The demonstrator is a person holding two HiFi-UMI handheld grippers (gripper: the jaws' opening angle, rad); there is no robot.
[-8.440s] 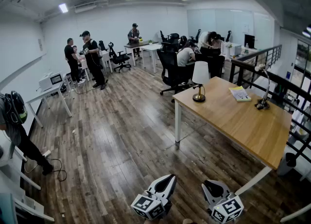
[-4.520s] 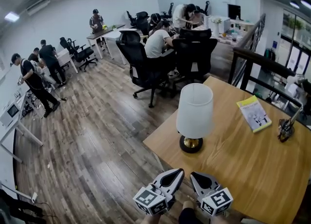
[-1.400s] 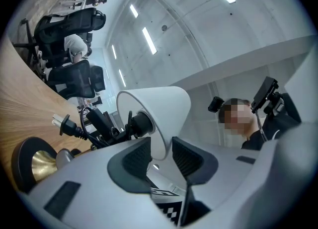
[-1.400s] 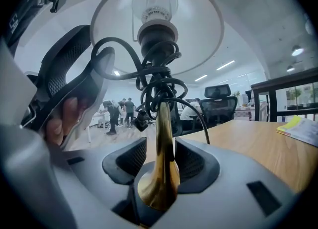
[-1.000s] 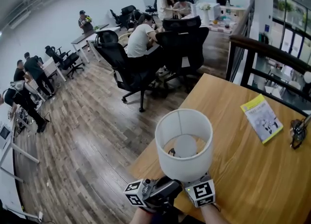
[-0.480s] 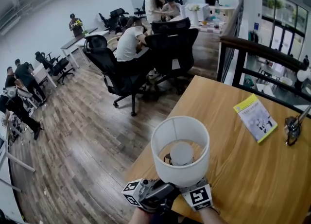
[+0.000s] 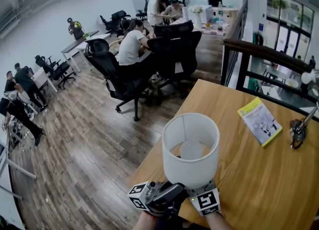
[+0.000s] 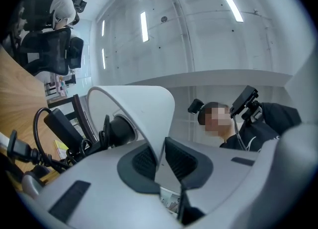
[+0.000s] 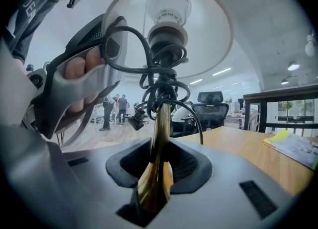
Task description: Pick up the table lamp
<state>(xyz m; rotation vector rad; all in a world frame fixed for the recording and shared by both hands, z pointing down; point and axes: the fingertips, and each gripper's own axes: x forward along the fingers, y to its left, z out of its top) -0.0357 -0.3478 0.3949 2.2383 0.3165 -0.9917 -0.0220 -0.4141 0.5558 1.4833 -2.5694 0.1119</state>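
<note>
Office floor (image 7: pixel 84 139) in grey-brown planks fills the left of my head view, with people seated at desks (image 7: pixel 132 44) on black swivel chairs (image 7: pixel 119 77) further back and a dark railing (image 7: pixel 269 54) on the right. Closer to me is the pale wooden table (image 7: pixel 259 174), with a yellow booklet (image 7: pixel 259 120) lying flat towards its far side.

Now the table lamp (image 7: pixel 191 166): it's right at the near edge of the table, between both tools, and I'm looking down through the open top of its white shade at the bulb (image 7: pixel 191 150).

Left gripper (image 8: pixel 160 159) first. Its jaws are closing, and the thin wall of the shade runs straight down between the two dark pads. They've come in tight against it from either side, so that's a pinch on the shade's rim.

Right gripper (image 9: pixel 161 161) now. Its jaws are clamped on the lamp's brass stem (image 9: pixel 160 123), which rises upright out of the pads towards the bulb socket. A black cord (image 9: pixel 164 84) is looped in a loose bundle around the stem above the grip. Down by the jaws the brass flares wider.

From the head view the shade hides the base, so I can't tell whether it's clear of the tabletop.
</note>
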